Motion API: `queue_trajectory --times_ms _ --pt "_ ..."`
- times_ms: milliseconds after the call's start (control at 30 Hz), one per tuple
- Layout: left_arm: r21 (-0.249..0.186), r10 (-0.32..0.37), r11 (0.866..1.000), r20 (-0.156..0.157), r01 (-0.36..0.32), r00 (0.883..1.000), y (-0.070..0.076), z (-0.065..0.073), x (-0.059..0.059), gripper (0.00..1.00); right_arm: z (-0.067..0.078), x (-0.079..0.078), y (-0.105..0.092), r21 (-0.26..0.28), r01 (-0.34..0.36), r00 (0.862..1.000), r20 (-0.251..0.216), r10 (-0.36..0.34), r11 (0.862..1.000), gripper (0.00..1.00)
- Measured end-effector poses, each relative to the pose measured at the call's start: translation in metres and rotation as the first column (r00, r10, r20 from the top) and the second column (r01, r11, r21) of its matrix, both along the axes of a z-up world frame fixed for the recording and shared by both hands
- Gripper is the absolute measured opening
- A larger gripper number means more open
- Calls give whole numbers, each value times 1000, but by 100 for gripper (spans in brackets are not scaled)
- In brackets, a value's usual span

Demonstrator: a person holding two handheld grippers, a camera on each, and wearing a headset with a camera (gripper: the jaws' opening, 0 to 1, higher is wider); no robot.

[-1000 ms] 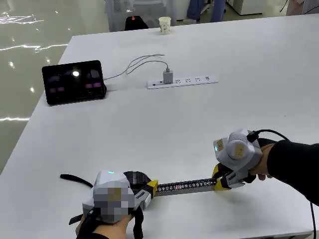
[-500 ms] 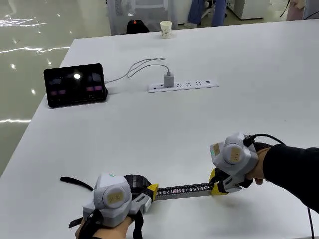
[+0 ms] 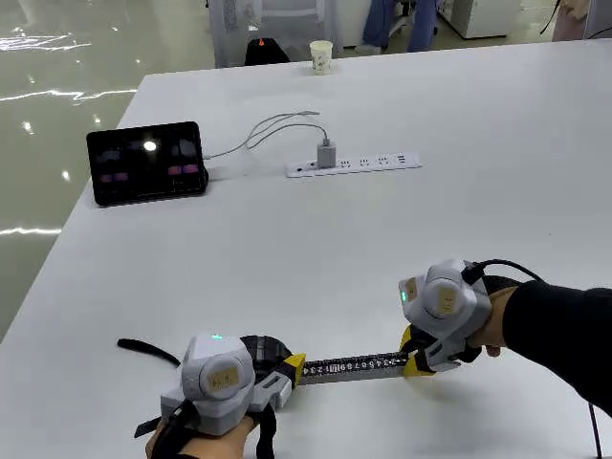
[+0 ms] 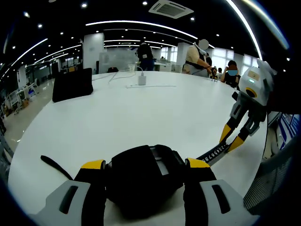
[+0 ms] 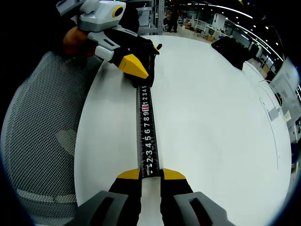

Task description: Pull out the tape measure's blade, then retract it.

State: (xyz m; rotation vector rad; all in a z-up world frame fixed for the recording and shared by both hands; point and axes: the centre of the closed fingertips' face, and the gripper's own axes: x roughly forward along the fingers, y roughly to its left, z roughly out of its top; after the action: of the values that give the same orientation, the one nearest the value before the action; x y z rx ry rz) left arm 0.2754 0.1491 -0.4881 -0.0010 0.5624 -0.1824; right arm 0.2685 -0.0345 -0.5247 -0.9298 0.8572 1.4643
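Observation:
The tape measure's black case (image 3: 266, 348) lies low on the white table (image 3: 382, 249), and my left gripper (image 3: 279, 369) is shut around it. In the left gripper view the case (image 4: 143, 181) sits between the yellow-tipped jaws of the left gripper (image 4: 146, 165). A short length of numbered blade (image 3: 349, 365) runs right from the case to my right gripper (image 3: 413, 361), which is shut on the blade's end. The right gripper view shows the blade (image 5: 145, 127) flat on the table, from the right gripper (image 5: 151, 174) to the case (image 5: 141, 47).
A dark tablet (image 3: 146, 161) stands at the left. A white power strip (image 3: 354, 163) with a plugged charger and cable lies mid-table. A paper cup (image 3: 321, 54) is at the far edge. The case's black strap (image 3: 148, 348) trails left. A mesh chair (image 5: 42, 141) sits below the near edge.
The right gripper has moved a little left toward the case, so the exposed blade is slightly shorter. The left gripper still holds the case in place.

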Motion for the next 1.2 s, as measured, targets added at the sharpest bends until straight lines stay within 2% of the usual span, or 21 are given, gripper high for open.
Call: queue_trajectory --times_ms 533,800,967,1100,1200 --pt "-6 -3 1000 -2 2 1000 0 0 0 61 0 0 5 2 9 1000 -1 -9 1000 11" --pt "-12 -4 1000 -6 4 1000 -1 1 0 61 0 0 9 26 15 1000 -6 -15 1000 11" --pt "-12 -7 1000 -8 7 1000 -1 1 -1 61 0 1 13 28 50 998 -24 -49 998 11" --pt "-7 -8 1000 -8 8 1000 -1 1 -1 61 -1 -1 16 20 23 1000 -13 -23 1000 11" --pt "-8 -7 1000 -7 7 1000 -1 0 -1 62 -1 -1 17 23 31 999 -16 -30 999 11"
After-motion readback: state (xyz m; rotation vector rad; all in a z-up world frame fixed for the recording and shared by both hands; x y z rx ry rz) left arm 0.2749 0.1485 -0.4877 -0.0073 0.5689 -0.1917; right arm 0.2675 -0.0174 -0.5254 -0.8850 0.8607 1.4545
